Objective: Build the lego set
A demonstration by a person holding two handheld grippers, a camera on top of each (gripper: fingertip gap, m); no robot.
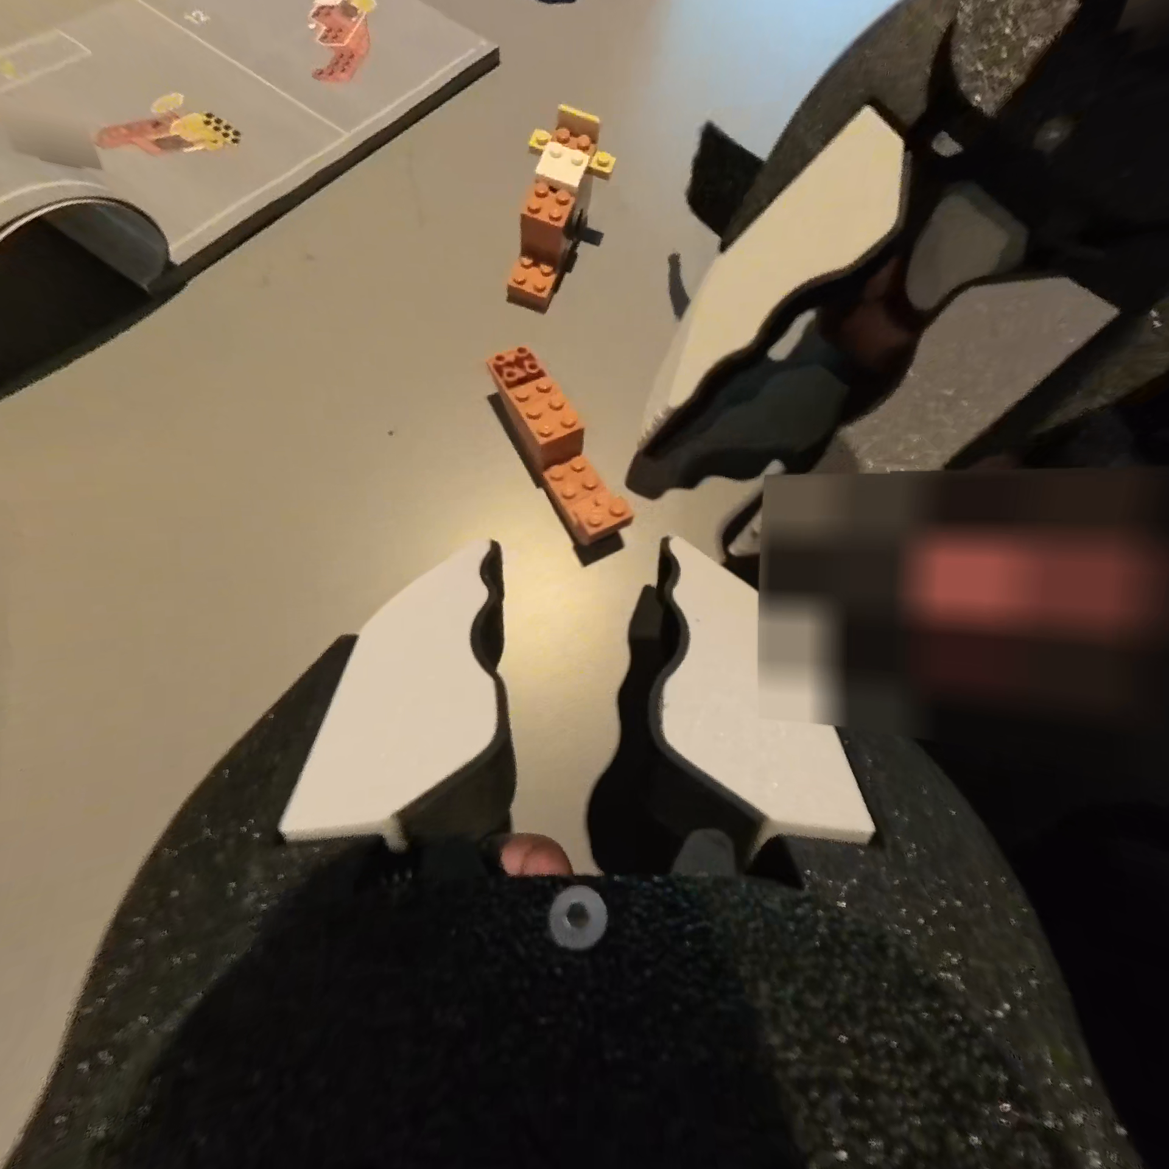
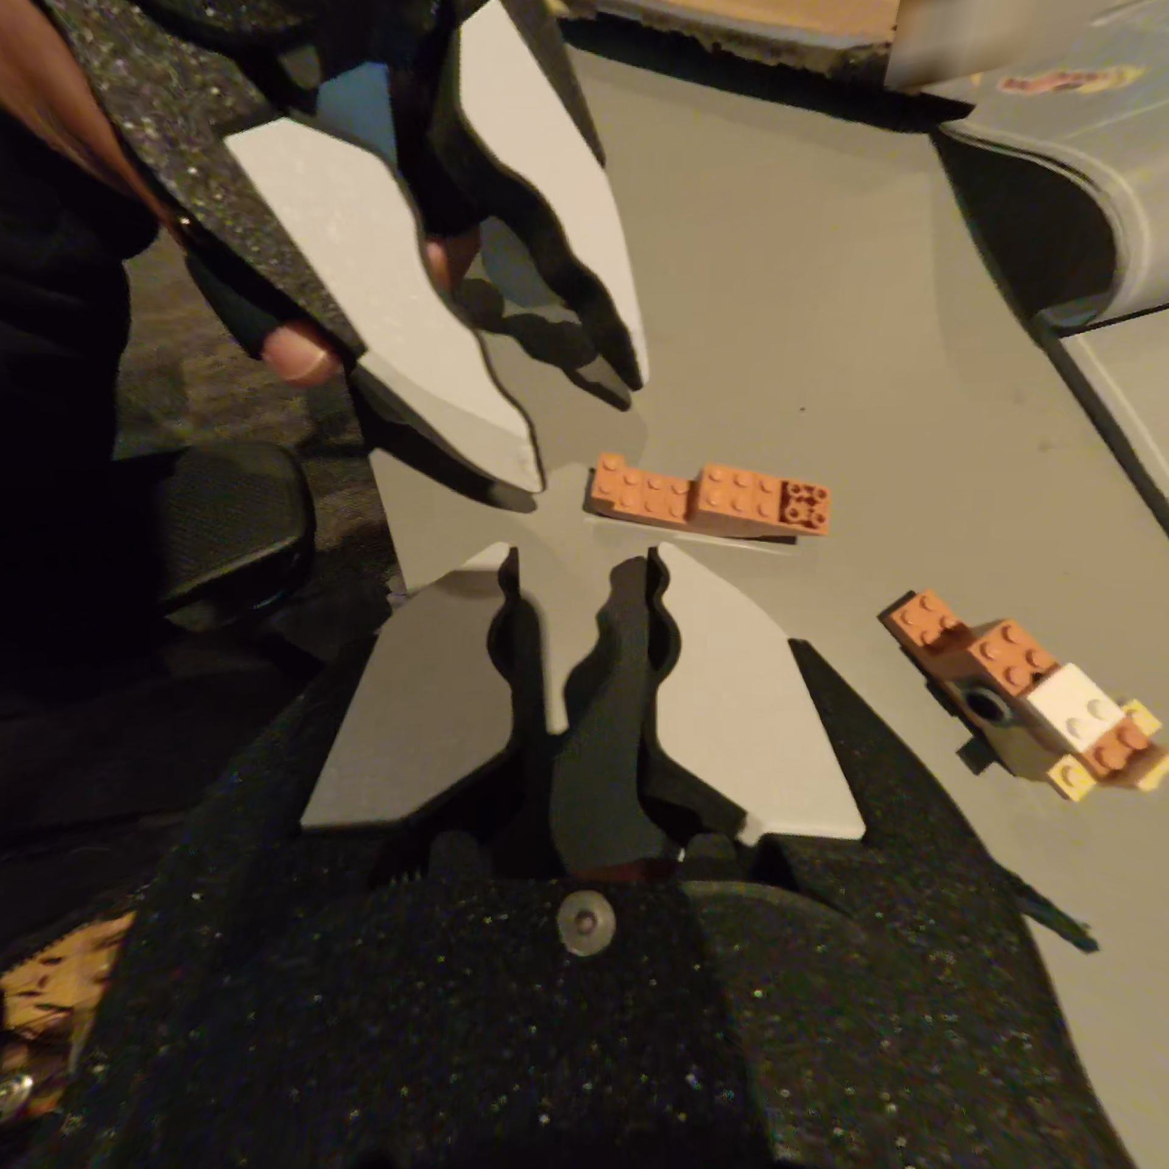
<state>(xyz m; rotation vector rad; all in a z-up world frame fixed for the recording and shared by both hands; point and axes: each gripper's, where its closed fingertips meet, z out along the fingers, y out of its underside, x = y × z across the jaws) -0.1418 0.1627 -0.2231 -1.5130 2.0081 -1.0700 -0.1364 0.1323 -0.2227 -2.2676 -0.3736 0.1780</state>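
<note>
Two grippers, both jaws apart, empty: left gripper [image 1: 579, 556] just short of long orange brick assembly [image 1: 556, 443] (flat on table [image 1: 253, 506]); right gripper [image 2: 582, 556] beside it.

I see matt, speckled black plastic on my left gripper [image 1: 579, 556], its fingers [image 1: 405, 689] faced smooth pale grey. Beyond it, the studded orange brick assembly [image 1: 556, 443] looks smooth plastic on a satin grey table [image 1: 253, 474]; farther off, a glossy paper booklet [image 1: 240, 126].
</note>
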